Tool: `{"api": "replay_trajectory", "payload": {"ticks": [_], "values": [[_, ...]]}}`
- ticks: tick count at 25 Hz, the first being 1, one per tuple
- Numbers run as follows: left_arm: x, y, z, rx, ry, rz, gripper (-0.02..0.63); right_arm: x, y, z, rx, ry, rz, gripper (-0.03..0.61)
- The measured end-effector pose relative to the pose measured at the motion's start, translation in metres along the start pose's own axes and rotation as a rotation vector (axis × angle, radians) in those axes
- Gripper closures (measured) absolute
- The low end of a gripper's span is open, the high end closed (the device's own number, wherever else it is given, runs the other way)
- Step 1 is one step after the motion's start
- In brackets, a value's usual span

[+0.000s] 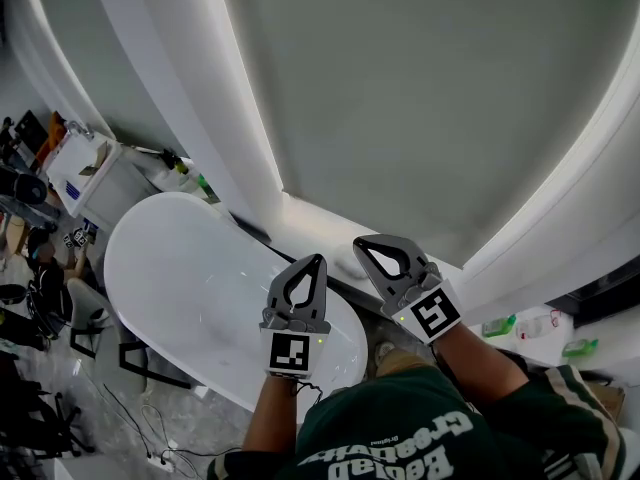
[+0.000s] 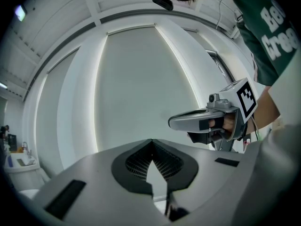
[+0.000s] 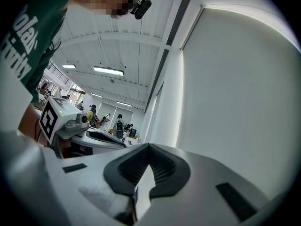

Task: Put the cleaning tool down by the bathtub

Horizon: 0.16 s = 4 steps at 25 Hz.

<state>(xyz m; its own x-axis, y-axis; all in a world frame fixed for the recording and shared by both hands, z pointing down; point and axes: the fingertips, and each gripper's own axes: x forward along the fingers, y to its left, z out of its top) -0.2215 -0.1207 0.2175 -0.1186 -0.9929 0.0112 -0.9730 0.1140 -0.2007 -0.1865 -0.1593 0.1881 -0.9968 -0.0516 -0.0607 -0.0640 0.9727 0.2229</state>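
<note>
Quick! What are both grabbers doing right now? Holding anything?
Left gripper: closed, holding nothing.
Right gripper: closed, holding nothing.

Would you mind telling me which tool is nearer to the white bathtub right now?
Left. In the head view the left tool hangs over the near end of the bathtub; the right tool is off to its right, beyond the rim.
</note>
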Motion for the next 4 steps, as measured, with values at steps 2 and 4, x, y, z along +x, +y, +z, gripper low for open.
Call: {"api": "replay_trajectory", "payload": {"ticks": [2, 4], "values": [[-0.0061, -0.0026, 0.0015, 0.003, 0.005, -0.006, 0.612, -0.0030, 0.0043, 0.0022, -0.001, 0.002, 0.001, 0.563], [-0.0127, -0.0054, 0.0027, 0.003, 0.010, -0.010, 0.612, -0.0067, 0.0092, 0.0037, -0.001, 0.006, -0.002, 0.563]]}}
